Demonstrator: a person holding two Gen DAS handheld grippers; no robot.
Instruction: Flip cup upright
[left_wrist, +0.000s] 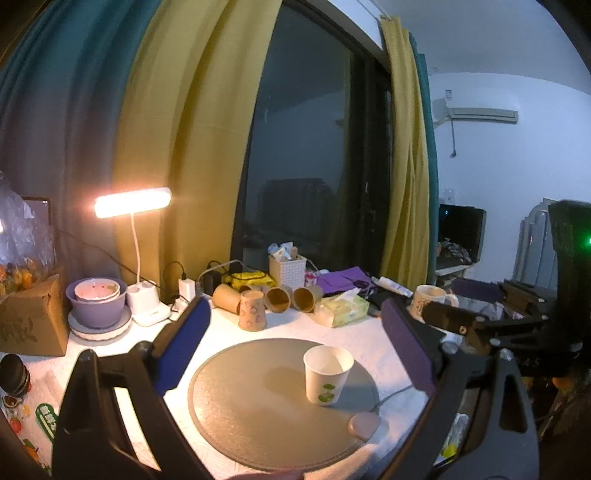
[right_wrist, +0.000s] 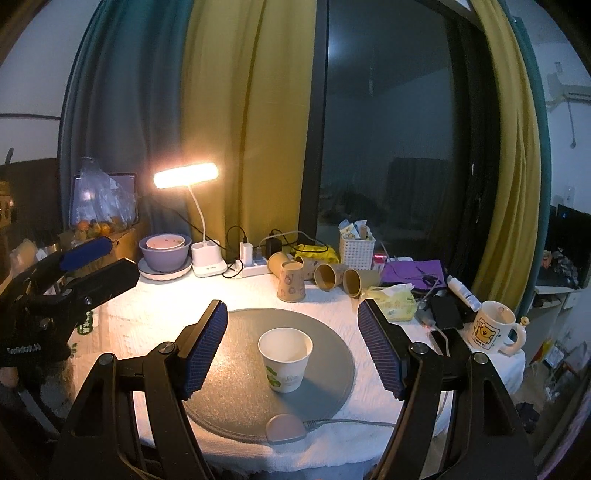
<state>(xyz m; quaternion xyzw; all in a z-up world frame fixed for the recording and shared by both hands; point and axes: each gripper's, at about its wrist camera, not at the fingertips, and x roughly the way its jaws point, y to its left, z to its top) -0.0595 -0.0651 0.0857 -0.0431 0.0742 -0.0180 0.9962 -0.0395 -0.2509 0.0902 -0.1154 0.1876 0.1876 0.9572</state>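
Observation:
A white paper cup (left_wrist: 327, 374) with green print stands upright, mouth up, on a round grey mat (left_wrist: 251, 406). It also shows in the right wrist view (right_wrist: 285, 359) on the mat (right_wrist: 221, 398). My left gripper (left_wrist: 295, 339) is open and empty, raised behind the cup. My right gripper (right_wrist: 291, 347) is open and empty, its pads on either side of the cup with gaps, not touching. The right gripper shows at the right of the left wrist view (left_wrist: 480, 325); the left gripper shows at the left of the right wrist view (right_wrist: 81, 266).
Brown paper cups (right_wrist: 325, 275) lie and stand at the table's back beside a tissue pack (right_wrist: 395, 301). A lit desk lamp (right_wrist: 186, 175), bowls (right_wrist: 164, 251), white basket (right_wrist: 356, 249), power strip (right_wrist: 255, 267) and a bear mug (right_wrist: 493, 326) surround the mat. A cable (right_wrist: 351, 422) runs from the mat's front.

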